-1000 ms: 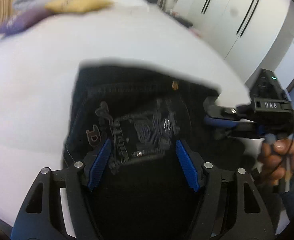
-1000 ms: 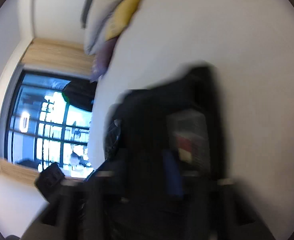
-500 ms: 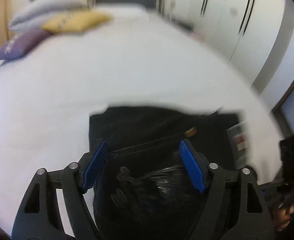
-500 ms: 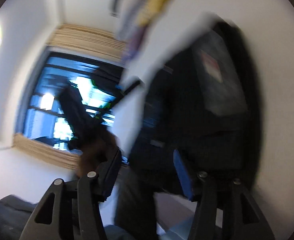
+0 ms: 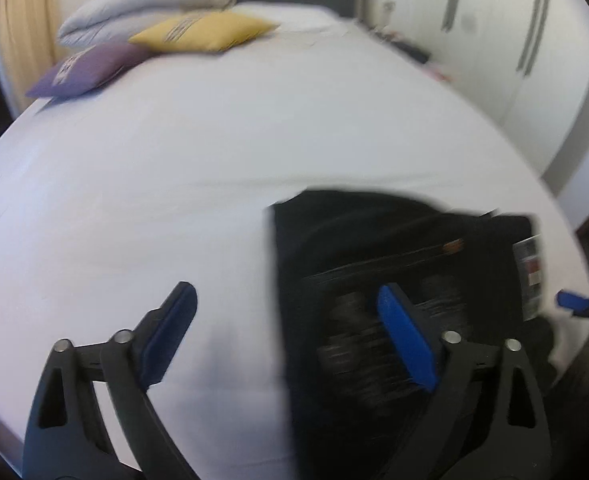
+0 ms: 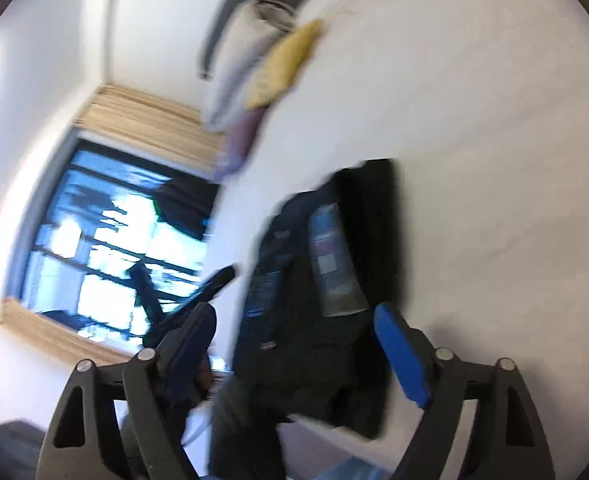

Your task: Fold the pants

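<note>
Both sets of tongs are opening with nothing pinched: the left tongs (image 5: 286, 336) and right tongs (image 6: 298, 344) are hovering over the black pants (image 5: 394, 264), which are lying compactly folded on the bed (image 5: 174, 160); folding is looking essentially finished.

White bed (image 5: 214, 152), folded black pants (image 5: 394, 248), yellow (image 5: 202, 32) and purple pillows (image 5: 90, 68)

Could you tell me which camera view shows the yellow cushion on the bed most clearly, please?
The left wrist view: the yellow fabric cushion lies flat, nearly whole, among the pillows on the white bed. The right wrist view shows it only as a tilted, blurred yellow streak.
</note>
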Tool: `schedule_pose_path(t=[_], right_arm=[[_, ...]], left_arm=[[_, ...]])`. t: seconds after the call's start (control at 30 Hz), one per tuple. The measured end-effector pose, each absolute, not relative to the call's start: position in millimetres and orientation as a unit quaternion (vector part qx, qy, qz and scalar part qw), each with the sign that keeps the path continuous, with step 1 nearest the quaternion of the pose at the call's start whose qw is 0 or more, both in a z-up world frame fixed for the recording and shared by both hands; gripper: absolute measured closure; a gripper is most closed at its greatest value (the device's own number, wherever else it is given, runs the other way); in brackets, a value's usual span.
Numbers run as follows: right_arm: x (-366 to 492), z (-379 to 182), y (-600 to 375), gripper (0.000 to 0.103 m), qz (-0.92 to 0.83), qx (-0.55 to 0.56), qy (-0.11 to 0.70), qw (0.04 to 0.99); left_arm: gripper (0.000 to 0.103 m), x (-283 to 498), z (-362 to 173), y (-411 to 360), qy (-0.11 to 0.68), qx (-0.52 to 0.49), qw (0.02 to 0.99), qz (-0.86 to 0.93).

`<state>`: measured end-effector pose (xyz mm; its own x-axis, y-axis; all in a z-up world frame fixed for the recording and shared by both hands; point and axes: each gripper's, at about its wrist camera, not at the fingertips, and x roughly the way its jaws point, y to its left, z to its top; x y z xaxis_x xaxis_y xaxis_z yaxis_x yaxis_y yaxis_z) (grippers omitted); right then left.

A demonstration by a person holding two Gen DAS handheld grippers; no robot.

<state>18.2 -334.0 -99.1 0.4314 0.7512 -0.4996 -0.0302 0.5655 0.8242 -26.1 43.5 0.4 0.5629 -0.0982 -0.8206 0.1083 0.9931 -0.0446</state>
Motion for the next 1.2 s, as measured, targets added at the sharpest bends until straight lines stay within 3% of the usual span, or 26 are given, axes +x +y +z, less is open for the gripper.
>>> schedule_pose_path(t=[0.37,0.5,0.57,0.7,1.1,1.2], right_arm=[[55,-124,-312,0.021,0.261,0.37,0.509,0.732],[57,-122,-304,0.04,0.246,0.33,0.536,0.737],[59,-126,-303,0.058,0.238,0.325,0.543,0.737],[56,-125,-300,0.069,0.226,0.305,0.543,0.749],[45,-82,-273,0.084,0.206,0.201,0.504,0.814],[43,-61,-267,0.085,0.213,0.179,0.481,0.831]], left_arm=[[0.01,-24,-21,46,0.524,-0.022,0.846,-0.1],[0.01,-22,-27,43,0.533,-0.037,0.839,-0.101],[0.011,-23,-27,40,0.535,-0.036,0.838,-0.103],[0.053,-27,-29,29,0.541,-0.043,0.829,-0.133],[0.086,-37,-12,17,0.525,-0.026,0.84,-0.133],[0.087,-40,6,13,0.512,-0.029,0.847,-0.138]])
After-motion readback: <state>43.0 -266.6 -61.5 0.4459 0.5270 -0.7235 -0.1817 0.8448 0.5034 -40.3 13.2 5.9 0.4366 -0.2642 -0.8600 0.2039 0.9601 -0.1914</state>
